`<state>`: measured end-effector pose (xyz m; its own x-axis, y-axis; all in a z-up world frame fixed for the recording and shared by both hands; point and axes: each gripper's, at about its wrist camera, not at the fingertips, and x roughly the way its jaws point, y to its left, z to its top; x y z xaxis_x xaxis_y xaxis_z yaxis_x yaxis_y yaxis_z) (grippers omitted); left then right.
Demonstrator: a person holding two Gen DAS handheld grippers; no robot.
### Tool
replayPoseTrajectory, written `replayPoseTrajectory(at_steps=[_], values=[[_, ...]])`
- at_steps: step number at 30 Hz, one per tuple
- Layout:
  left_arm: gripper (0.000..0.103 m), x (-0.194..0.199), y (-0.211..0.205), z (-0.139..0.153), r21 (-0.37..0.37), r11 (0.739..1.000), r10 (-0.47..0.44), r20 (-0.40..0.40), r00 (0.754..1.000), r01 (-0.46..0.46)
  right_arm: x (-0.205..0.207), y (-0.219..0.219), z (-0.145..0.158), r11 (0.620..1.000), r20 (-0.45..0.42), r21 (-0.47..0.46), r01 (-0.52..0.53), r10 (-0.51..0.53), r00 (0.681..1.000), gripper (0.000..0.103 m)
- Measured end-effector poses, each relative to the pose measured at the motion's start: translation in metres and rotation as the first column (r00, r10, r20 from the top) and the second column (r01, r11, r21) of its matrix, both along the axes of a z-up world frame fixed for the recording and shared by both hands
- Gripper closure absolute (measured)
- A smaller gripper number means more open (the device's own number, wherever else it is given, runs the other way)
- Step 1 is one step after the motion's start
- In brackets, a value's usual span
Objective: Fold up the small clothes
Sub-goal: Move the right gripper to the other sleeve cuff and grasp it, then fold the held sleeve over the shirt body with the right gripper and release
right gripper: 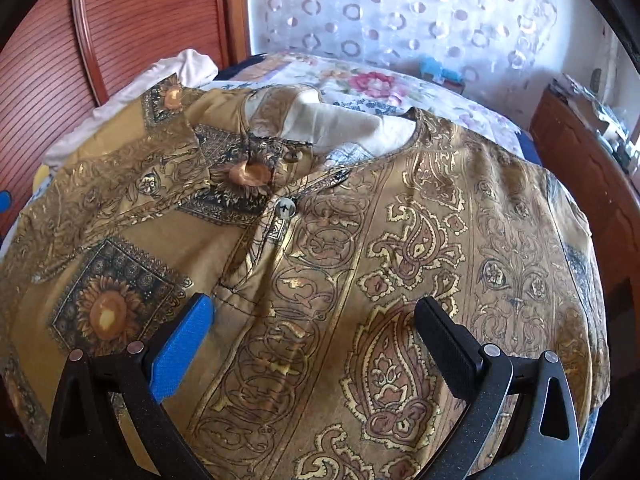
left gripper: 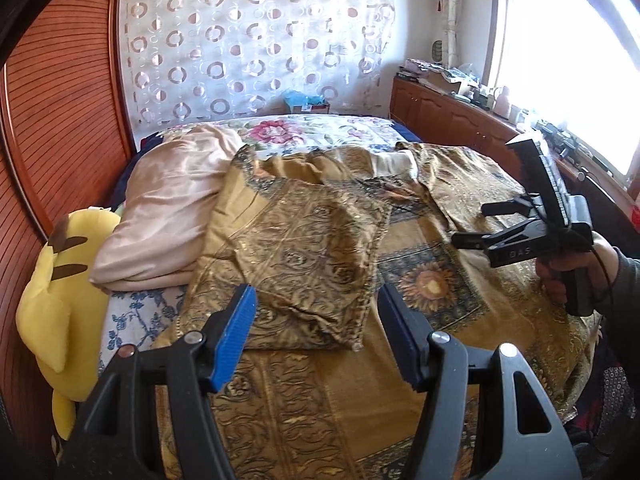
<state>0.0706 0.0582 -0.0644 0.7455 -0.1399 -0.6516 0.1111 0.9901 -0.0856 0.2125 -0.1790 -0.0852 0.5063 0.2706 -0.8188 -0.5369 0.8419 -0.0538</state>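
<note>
The shirt (right gripper: pixel 360 260), gold with paisley bands and sunflower squares, lies spread over the bed and fills most of the right wrist view. Its neck opening sits at the upper middle of that frame, showing pale lining, and a pearly button (right gripper: pixel 285 209) rests just below it on the placket. A sunflower patch (right gripper: pixel 106 314) lies at lower left.

The right gripper (right gripper: pixel 316 344) hangs over the cloth at the bottom of the frame, jaws spread wide with nothing between them; one pad is blue, the other black. In the left wrist view the same tool shows at the right edge, gripped by a hand (left gripper: pixel 560 276) in a dark sleeve, and its black body carries pale letters that read "DAS"; whatever follows is hidden.

The left gripper (left gripper: pixel 316 328) sits at the bottom of its own frame, jaws roughly half apart and empty, hovering before a folded-over flap of the shirt (left gripper: pixel 304 248) at frame centre.

At the left edge leans a yellow plush (left gripper: pixel 52 300). Beside it lies a pink pillow (left gripper: pixel 168 208). A floral sheet (left gripper: pixel 304 132) covers the far end of the bed, beneath a curtain (left gripper: pixel 248 40) of printed rings.
</note>
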Motion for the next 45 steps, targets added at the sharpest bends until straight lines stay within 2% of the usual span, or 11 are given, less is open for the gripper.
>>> replayPoseTrajectory(at_steps=[11, 17, 19, 20, 26, 31, 38, 40, 41, 43, 45], values=[[0.040, -0.010, -0.030, 0.013, -0.009, 0.998, -0.068, 0.032, 0.997, 0.069, -0.013, -0.009, 0.004, 0.998, 0.000, 0.001, -0.059, 0.059, 0.998, 0.001], [0.040, -0.011, -0.044, 0.009, -0.013, 0.996, -0.092, 0.020, 0.996, 0.092, -0.025, -0.090, 0.042, 0.994, 0.082, 0.089, 0.065, -0.072, 0.994, 0.007], [0.040, -0.011, -0.048, 0.008, -0.014, 0.995, -0.094, 0.020, 0.995, 0.094, -0.022, -0.116, 0.046, 0.992, 0.069, 0.077, 0.101, -0.106, 0.992, 0.027], [0.040, -0.011, -0.049, 0.008, -0.015, 0.995, -0.094, 0.020, 0.995, 0.094, -0.019, -0.132, 0.046, 0.988, 0.063, 0.067, 0.136, -0.140, 0.988, 0.029], [0.040, -0.010, -0.053, 0.006, -0.033, 0.995, -0.096, 0.018, 0.995, 0.097, -0.004, -0.227, 0.044, 0.946, 0.022, 0.065, 0.319, -0.321, 0.947, 0.033], [0.040, -0.012, -0.055, 0.003, -0.041, 0.994, -0.098, 0.009, 0.995, 0.098, 0.003, -0.280, 0.034, 0.904, -0.045, 0.082, 0.420, -0.418, 0.907, 0.043], [0.040, -0.013, -0.057, 0.002, -0.042, 0.994, -0.098, 0.004, 0.995, 0.099, 0.005, -0.290, 0.030, 0.889, -0.091, 0.140, 0.436, -0.427, 0.900, 0.060], [0.040, -0.014, -0.057, 0.002, -0.040, 0.995, -0.095, 0.005, 0.995, 0.095, 0.007, -0.287, 0.031, 0.894, -0.083, 0.145, 0.424, -0.416, 0.906, 0.081], [0.040, -0.014, -0.056, 0.002, -0.041, 0.995, -0.095, 0.006, 0.995, 0.095, 0.006, -0.284, 0.033, 0.898, -0.065, 0.129, 0.421, -0.416, 0.907, 0.082], [0.040, -0.015, -0.055, 0.001, -0.048, 0.994, -0.093, 0.009, 0.996, 0.094, 0.005, -0.276, 0.036, 0.904, -0.011, 0.098, 0.415, -0.416, 0.909, 0.095], [0.040, -0.014, -0.053, 0.000, -0.054, 0.994, -0.091, 0.005, 0.996, 0.092, 0.006, -0.269, 0.038, 0.911, 0.008, 0.081, 0.404, -0.406, 0.914, 0.099]])
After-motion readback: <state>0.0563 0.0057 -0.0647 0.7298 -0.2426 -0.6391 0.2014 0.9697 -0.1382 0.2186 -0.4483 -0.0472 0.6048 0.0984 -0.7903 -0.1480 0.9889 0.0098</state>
